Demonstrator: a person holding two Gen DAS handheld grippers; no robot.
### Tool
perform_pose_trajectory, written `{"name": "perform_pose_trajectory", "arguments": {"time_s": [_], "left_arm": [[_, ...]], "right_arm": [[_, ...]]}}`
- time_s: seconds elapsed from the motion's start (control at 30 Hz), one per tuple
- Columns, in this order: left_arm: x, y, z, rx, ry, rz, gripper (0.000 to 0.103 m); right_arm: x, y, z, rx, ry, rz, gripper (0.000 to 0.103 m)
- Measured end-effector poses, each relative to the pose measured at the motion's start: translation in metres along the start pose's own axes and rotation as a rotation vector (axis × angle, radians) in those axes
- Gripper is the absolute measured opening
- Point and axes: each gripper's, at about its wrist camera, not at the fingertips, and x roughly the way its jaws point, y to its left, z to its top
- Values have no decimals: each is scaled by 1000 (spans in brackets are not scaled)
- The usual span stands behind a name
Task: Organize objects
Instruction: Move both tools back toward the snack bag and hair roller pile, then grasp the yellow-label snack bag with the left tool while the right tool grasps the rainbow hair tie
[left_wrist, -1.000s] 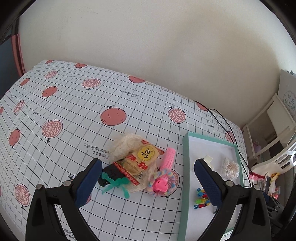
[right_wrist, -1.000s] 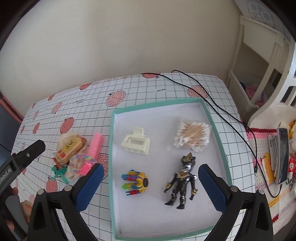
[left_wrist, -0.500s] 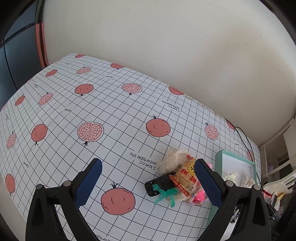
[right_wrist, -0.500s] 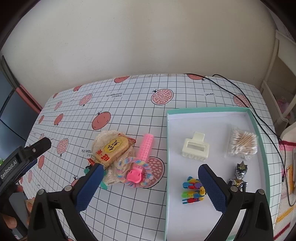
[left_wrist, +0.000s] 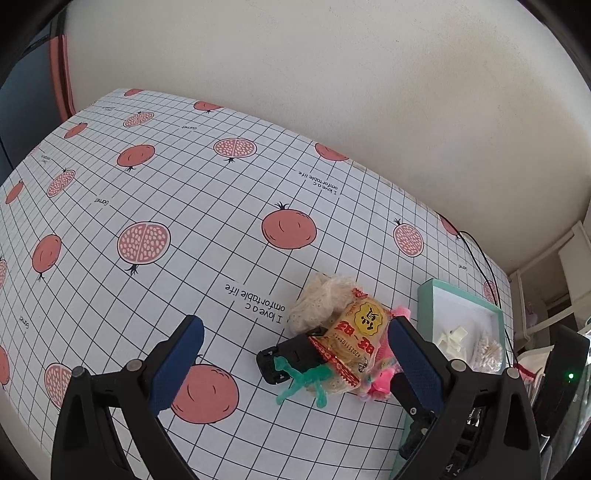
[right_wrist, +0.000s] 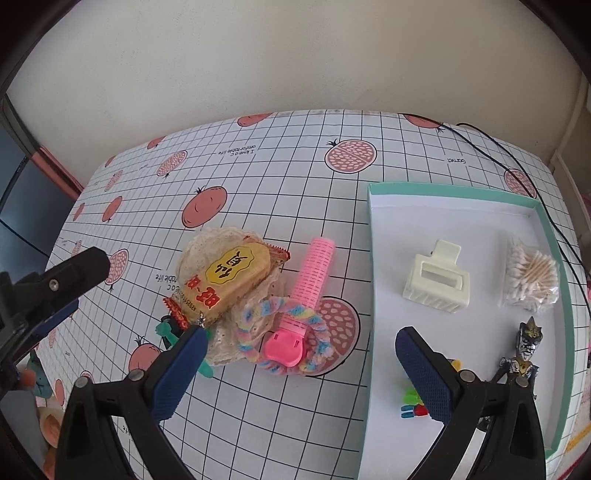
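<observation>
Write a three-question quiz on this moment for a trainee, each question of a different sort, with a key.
1. True or false: the white hair claw lies inside the teal-rimmed tray.
2. Multiple choice: what lies on top of the lace cloth? A) the toy figure B) the yellow snack packet C) the cotton swabs
3. Fill in: the pink hair roller lies on the ____, outside the tray.

Key
1. True; the bag of cotton swabs and the toy figure lie there too.
2. B, the yellow snack packet.
3. Tablecloth. Right gripper and left gripper are both open and hold nothing.
</observation>
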Motion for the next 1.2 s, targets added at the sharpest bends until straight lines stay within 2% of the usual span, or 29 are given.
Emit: {"name": "perform_pose_trajectory", "arguments": {"time_s": [0.1, 0.27, 0.5, 0.73, 1.1, 1.2], "left_arm": [[9, -5, -2, -11, 30, 1, 100], [21, -19, -2, 41, 49, 12, 100], [43, -32, -2, 102, 98, -10, 100], [49, -38, 2, 128, 96, -70, 100], [54, -39, 1, 165, 106, -100, 99], [58, -39, 0, 167, 121, -105, 94]], "right_arm": [[9, 2, -1, -1, 20, 15, 103], [23, 3, -2, -6, 47, 16, 103], [27, -1, 0, 2, 54, 25, 103], [13, 3, 3, -41, 20, 35, 103], [24, 6, -2, -51, 51, 60, 99], [29, 5, -4, -39, 61, 68, 98]]}}
